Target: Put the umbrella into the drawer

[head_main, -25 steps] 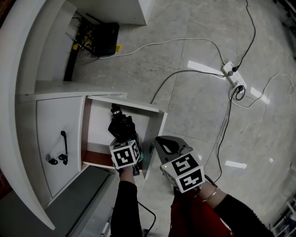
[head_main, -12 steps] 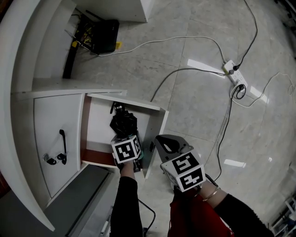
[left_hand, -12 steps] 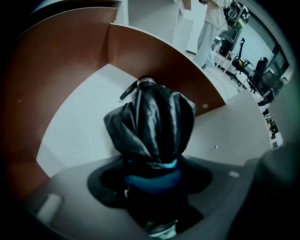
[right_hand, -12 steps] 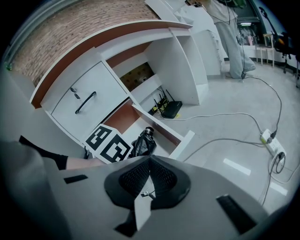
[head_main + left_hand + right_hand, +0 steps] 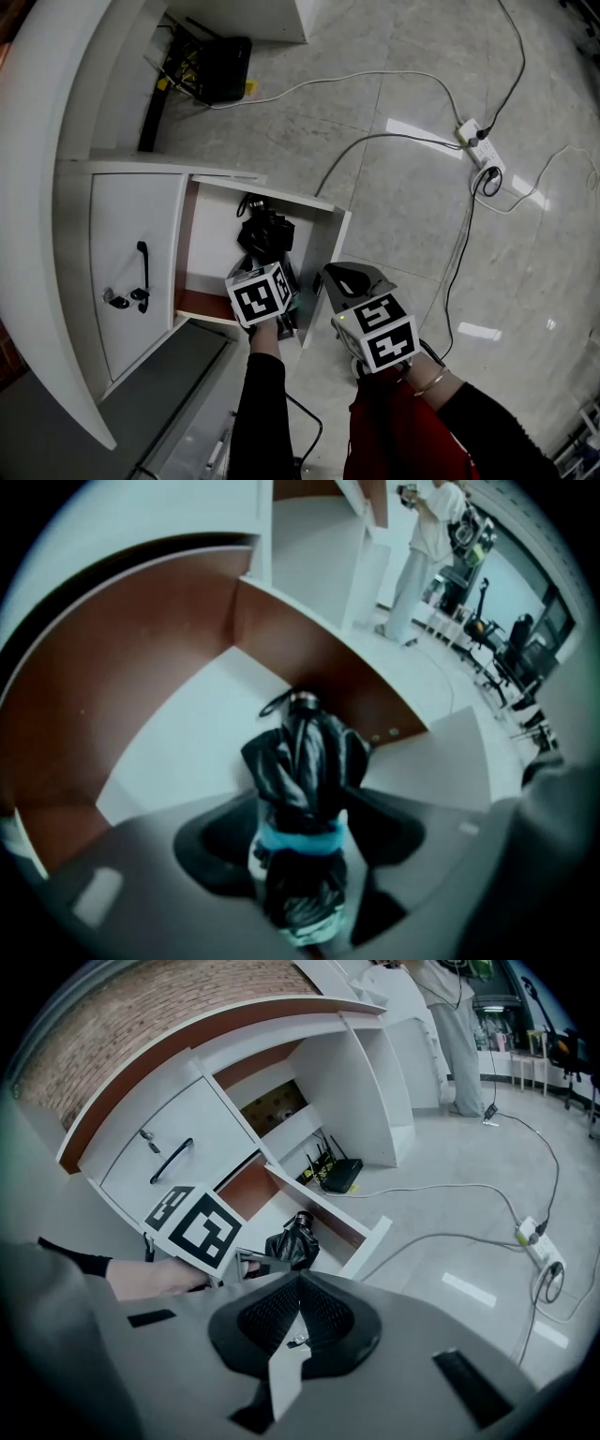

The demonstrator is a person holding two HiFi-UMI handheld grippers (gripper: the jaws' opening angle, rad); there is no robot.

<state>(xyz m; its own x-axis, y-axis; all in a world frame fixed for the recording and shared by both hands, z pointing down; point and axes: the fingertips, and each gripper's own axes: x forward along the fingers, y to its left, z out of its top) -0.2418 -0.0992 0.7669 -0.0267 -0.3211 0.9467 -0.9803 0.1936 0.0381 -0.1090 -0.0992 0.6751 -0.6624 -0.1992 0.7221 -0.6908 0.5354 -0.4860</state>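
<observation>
Fingers point(image 5: 217, 841) of left gripper point(image 5: 300, 874): closing on the folded black umbrella point(image 5: 305, 761) across its lower body, one dark pad pressing on each side of the cloth just below its blue band.

Umbrella, position: being held inside the open drawer point(image 5: 328, 262), above its white floor and between its brown-lined walls. Whether it is touching the floor cannot be told.

Umbrella, long axis: running straight out along the left gripper's own line, with the far end and its small strap loop pointing toward the drawer's inner corner and the near end sitting back between the fingers.

Right gripper point(image 5: 352, 281): hanging just outside the drawer's front panel, its fingers pressed together on nothing.

Nearer hand: the left, since it is carrying the item; the right is standing apart from it.

Judgement: placing is looking nearly complete. The coming move is likely turning on lowering along this axis so the length is lying flat on the floor before release.
</observation>
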